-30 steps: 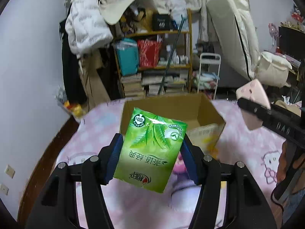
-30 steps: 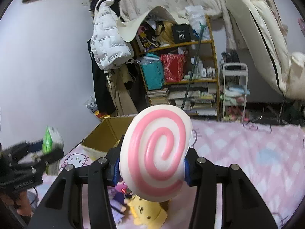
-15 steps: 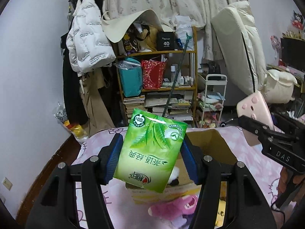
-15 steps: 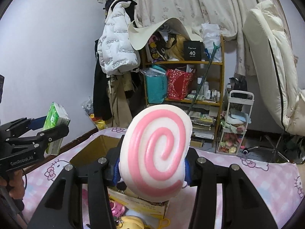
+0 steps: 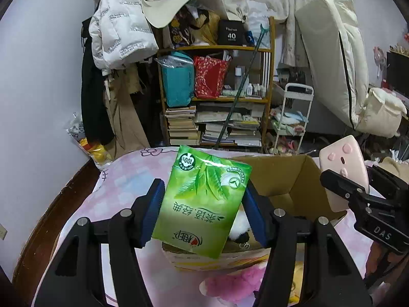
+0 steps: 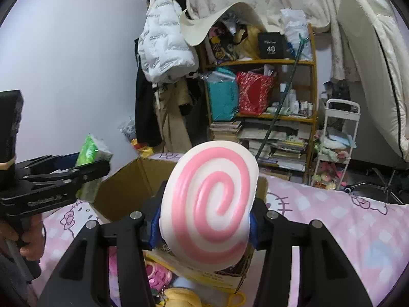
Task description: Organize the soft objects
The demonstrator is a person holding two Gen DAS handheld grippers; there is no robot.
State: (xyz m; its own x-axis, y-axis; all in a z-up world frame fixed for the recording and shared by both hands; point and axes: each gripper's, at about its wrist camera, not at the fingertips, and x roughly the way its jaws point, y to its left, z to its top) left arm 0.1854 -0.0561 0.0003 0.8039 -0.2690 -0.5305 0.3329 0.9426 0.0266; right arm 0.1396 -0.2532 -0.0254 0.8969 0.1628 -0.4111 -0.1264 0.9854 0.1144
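A plain pale wall (image 5: 38, 89) fills the left side of the room, with a white puffer jacket (image 5: 120, 23) hanging beside a cluttered wooden shelf unit (image 5: 217, 97) of books and bags. Right of the shelf stands a small white trolley (image 5: 294, 117), then an upright cream mattress (image 5: 332, 58). Below lies a bed with a pink cartoon-print sheet (image 6: 332, 217), its dark wooden edge (image 5: 51, 217) curving at the left.

The left gripper (image 5: 203, 208) is clamped on a green plastic tissue pack (image 5: 204, 199), held above the near-left corner of an open brown cardboard box (image 5: 286, 179). The right gripper (image 6: 205, 221) squeezes a white cushion with a pink spiral (image 6: 212, 199) over the box. Pink and yellow plush toys (image 6: 158, 273) crowd the sheet in front of the box; bare sheet stretches to the right.
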